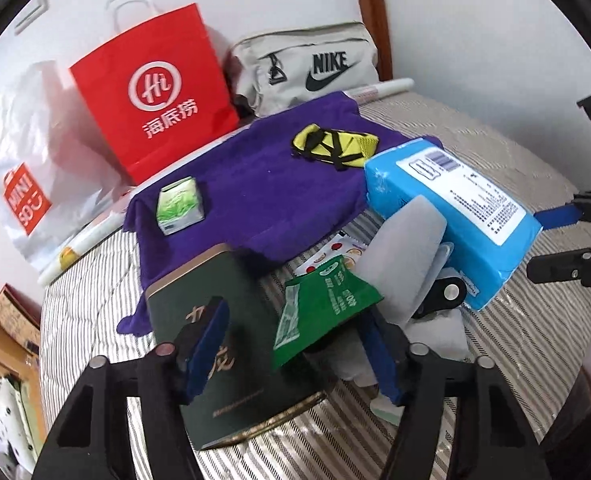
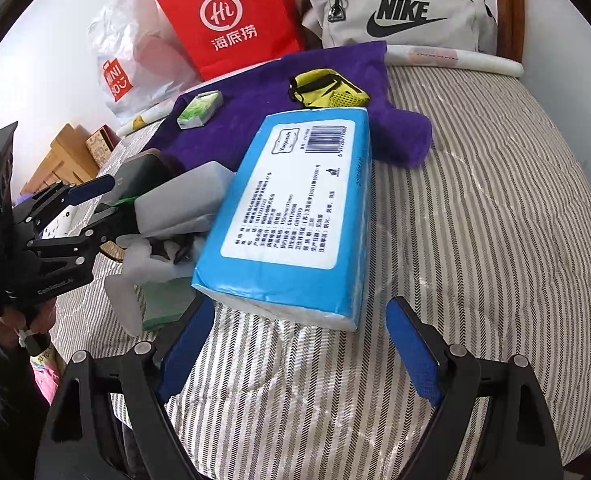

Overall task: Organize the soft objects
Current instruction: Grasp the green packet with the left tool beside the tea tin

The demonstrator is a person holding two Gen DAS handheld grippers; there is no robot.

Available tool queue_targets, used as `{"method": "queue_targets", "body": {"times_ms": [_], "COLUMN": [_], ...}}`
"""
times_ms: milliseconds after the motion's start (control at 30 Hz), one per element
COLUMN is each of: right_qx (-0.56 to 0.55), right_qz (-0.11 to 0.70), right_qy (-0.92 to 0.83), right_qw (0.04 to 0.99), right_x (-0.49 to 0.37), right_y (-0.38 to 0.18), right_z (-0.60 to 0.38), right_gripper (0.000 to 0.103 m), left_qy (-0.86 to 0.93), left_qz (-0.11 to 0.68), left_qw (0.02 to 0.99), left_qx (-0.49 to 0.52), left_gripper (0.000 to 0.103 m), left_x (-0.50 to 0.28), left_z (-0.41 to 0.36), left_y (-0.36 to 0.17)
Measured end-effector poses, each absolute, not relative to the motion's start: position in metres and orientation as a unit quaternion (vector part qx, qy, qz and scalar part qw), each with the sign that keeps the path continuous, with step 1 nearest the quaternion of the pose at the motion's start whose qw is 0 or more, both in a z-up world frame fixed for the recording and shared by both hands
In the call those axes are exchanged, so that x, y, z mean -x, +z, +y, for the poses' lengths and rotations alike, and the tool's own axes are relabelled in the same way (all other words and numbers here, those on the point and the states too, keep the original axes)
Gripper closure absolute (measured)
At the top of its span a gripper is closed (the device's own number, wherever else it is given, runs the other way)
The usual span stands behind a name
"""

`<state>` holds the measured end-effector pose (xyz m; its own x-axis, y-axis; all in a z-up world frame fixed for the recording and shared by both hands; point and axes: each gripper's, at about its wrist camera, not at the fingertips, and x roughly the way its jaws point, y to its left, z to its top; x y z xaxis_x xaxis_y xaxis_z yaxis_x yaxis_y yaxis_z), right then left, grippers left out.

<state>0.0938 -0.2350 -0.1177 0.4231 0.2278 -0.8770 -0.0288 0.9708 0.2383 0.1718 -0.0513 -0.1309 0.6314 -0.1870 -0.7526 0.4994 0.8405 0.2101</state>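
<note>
A blue tissue pack [image 2: 291,208] lies label up on the striped quilt [image 2: 475,240]. Its near end sits between the fingertips of my right gripper [image 2: 299,356], which is open wide; the right pad stands clear of the pack. My left gripper [image 1: 293,356] is open over a dark green tin [image 1: 215,320]. A green packet [image 1: 323,308] hangs between its fingers, apart from the left pad. In the right wrist view a sliver of that green packet [image 2: 125,201] shows between the left gripper's [image 2: 99,202] fingers. Farther back, a purple towel [image 1: 263,184] carries a yellow mesh pouch [image 1: 331,146] and a small green tissue pack [image 1: 179,204].
Pale grey plastic containers [image 1: 407,256] lie wedged between the packet and the blue pack. Against the wall stand a red paper bag [image 1: 151,92], a white plastic bag [image 1: 23,168] and a beige Nike pouch [image 1: 307,68]. A white roll [image 2: 455,58] lies at the quilt's far edge.
</note>
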Motion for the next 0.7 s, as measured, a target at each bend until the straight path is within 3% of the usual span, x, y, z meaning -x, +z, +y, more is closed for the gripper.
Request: {"method": "queue_targets", "body": {"times_ms": [100,333,700], "right_qx": [-0.085,-0.082,-0.061], "right_qz": [0.531,0.52,0.498], "right_qy": [0.071,0.071,0.098], "right_qw": [0.84,0.847,0.86], "right_x": [-0.095,-0.095,-0.103], "right_y": [-0.118,-0.113,-0.095], "right_z": [-0.235,-0.234,-0.208], "right_gripper": [0.016,0.016,0.016], "left_qy": [-0.205,-0.212,-0.208], "left_qz": [0.383,0.399,0.392], "left_qw": [0.876,0.872,0.887], "left_qx": [-0.207,-0.191,-0.128], "left_gripper": [0.053,0.093,0.095], "left_x": [-0.174,-0.181,-0.165], "left_z": [-0.056,-0.057,-0.034], "left_y": [-0.132,-0.136,-0.121]}}
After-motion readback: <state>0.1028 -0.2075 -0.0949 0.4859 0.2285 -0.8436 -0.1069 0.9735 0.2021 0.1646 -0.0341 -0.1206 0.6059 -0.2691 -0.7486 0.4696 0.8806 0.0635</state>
